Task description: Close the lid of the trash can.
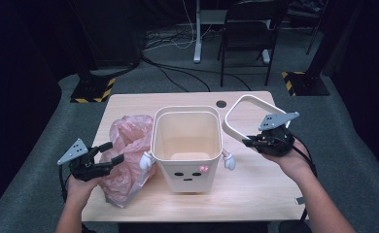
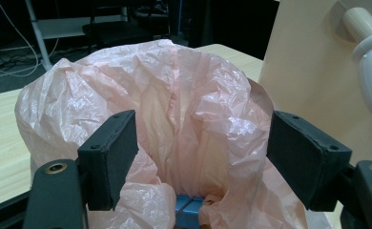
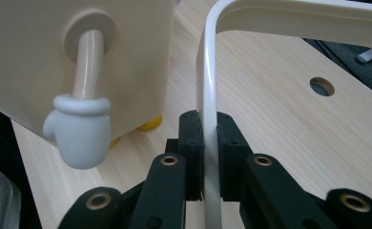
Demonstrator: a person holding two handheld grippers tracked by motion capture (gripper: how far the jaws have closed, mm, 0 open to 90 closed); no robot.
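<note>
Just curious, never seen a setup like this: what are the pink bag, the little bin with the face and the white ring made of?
The pink bag looks like thin plastic film: crinkled, translucent, slightly glossy. The bin seems moulded plastic, cream and matt, with smooth, even walls. The white ring, pinched in the right claw, looks like rigid plastic too, smooth with a soft sheen, though coated metal can't be ruled out.

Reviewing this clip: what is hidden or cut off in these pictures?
- High view: the crumpled pink plastic bag is partly hidden behind the cream bin with a face.
- Left gripper view: the left gripper stands open around the bag, which hides the table behind.
- Right gripper view: the white rectangular ring frame, clamped by the right gripper, is cut off at the top edge.
</note>
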